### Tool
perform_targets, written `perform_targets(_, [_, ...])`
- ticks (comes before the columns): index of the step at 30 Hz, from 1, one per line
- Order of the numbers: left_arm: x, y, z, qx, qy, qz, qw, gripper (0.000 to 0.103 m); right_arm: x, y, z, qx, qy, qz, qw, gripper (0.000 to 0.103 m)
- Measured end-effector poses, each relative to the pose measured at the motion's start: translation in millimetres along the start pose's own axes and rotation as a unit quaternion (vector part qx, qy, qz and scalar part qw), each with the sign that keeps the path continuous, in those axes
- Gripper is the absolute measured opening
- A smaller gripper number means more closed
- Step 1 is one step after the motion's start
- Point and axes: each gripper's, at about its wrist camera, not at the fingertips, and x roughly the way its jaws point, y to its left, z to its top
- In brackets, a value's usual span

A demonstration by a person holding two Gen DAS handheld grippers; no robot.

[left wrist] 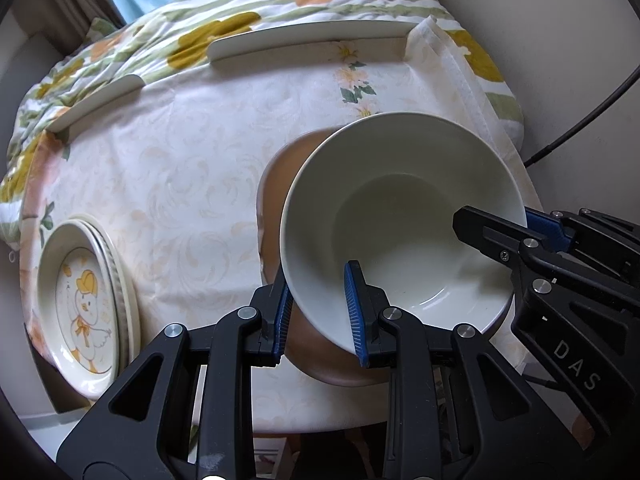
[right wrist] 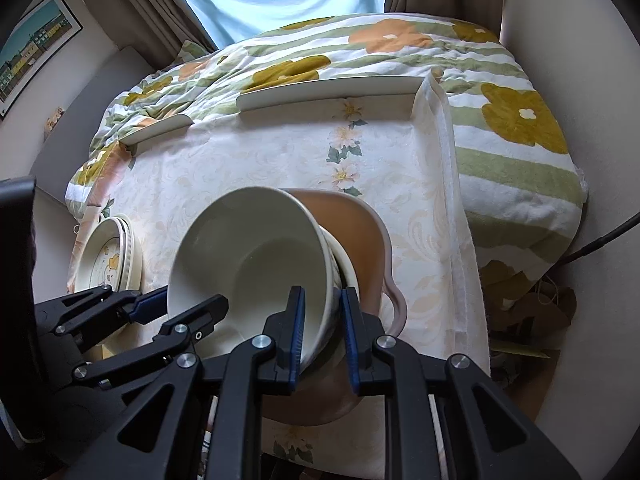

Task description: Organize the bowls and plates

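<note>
A plain white bowl [left wrist: 384,208] [right wrist: 256,252] is tilted over a brown dish [left wrist: 280,184] [right wrist: 352,232] on the tablecloth. My left gripper [left wrist: 318,280] [right wrist: 192,302] is shut on the bowl's rim on one side, one blue pad inside and one outside. On the opposite rim my right gripper [right wrist: 322,296] [left wrist: 500,216] is shut the same way. In the right wrist view a second pale rim [right wrist: 353,276] shows just under the bowl. Whether the bowl rests on anything I cannot tell.
A stack of cream plates with a duck picture [left wrist: 84,304] [right wrist: 106,268] lies at the table's left edge. Two white raised rails [left wrist: 312,38] [right wrist: 328,92] line the far edge. Beyond lies a floral blanket [right wrist: 516,120]. A black cable [left wrist: 580,120] runs off to the right.
</note>
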Motion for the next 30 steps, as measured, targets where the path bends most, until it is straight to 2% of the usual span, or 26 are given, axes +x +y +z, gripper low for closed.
perform_targets(17, [-3.7,5.2,-1.4,-0.006,-0.003,-0.016,0.9998,0.023,-3.6,3.4,-5.5,-0.004,-0.002,-0.018,1.0,0.017])
perform_targets(23, [-34.6,17.4,-0.6,-0.017,-0.043,-0.02,0.9987,0.023,-26.2,0.6,-4.8,0.009,-0.031,0.005,0.999,0.017])
perform_targets(27, [-75.4,30.5,-6.6,-0.024,-0.107,-0.001,0.9939,0.023,-51.1,1.4,-6.4,0.009,-0.051,0.017,0.998,0.017])
perform_targets(28, [-85.9,33.2,-9.8,-0.024,-0.125,0.006,0.9919,0.023,-58.4,1.3,-8.0,0.009,-0.059,0.019,0.998,0.021])
perform_targets(30, [-104.3,37.5,-16.8,-0.022,-0.151,0.009,0.9883,0.023,-76.2,3.0,-13.8,0.007,-0.081,0.016,0.997,0.05])
